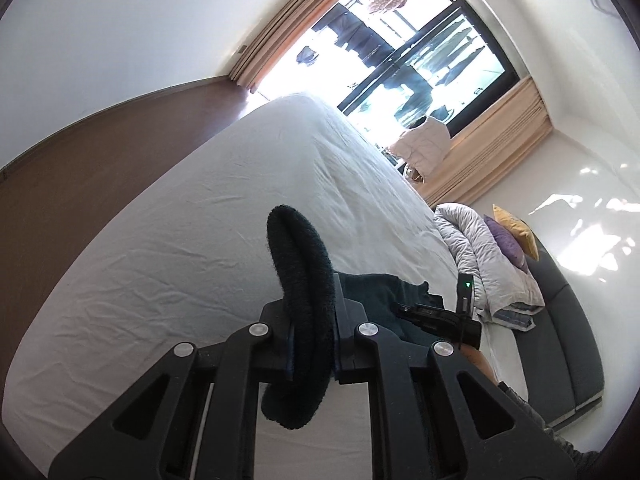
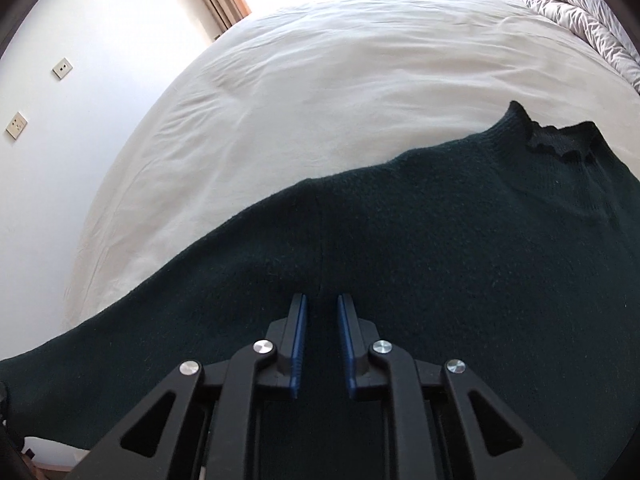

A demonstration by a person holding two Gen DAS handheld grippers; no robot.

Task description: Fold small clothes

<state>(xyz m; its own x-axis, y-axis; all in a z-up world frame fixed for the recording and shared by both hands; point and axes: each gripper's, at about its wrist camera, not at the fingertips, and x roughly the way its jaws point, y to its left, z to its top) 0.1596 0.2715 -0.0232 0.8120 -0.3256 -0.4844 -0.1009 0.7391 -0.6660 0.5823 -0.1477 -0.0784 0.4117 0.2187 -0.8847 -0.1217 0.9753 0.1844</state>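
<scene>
Dark sweater (image 2: 400, 240) spread on the bed (image 2: 320, 80). My left gripper (image 1: 312, 320) pinches 1 sleeve, raised; right gripper (image 2: 322, 320) nearly closed over the body (grip unclear). Risk: sleeve slips, fold skews.

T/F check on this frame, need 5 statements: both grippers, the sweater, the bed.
1. The left gripper is clamped on a dark knit fold of the sweater. True.
2. The sweater is bright red. False: it is very dark green, almost black.
3. The right gripper points down at the sweater with a narrow gap between its blue pads. True; whether they pinch fabric cannot be told.
4. The sweater lies on a bare wooden floor. False: it lies on a bed with a white sheet.
5. A rolled pale quilt sits at the far right of the bed. True.
</scene>
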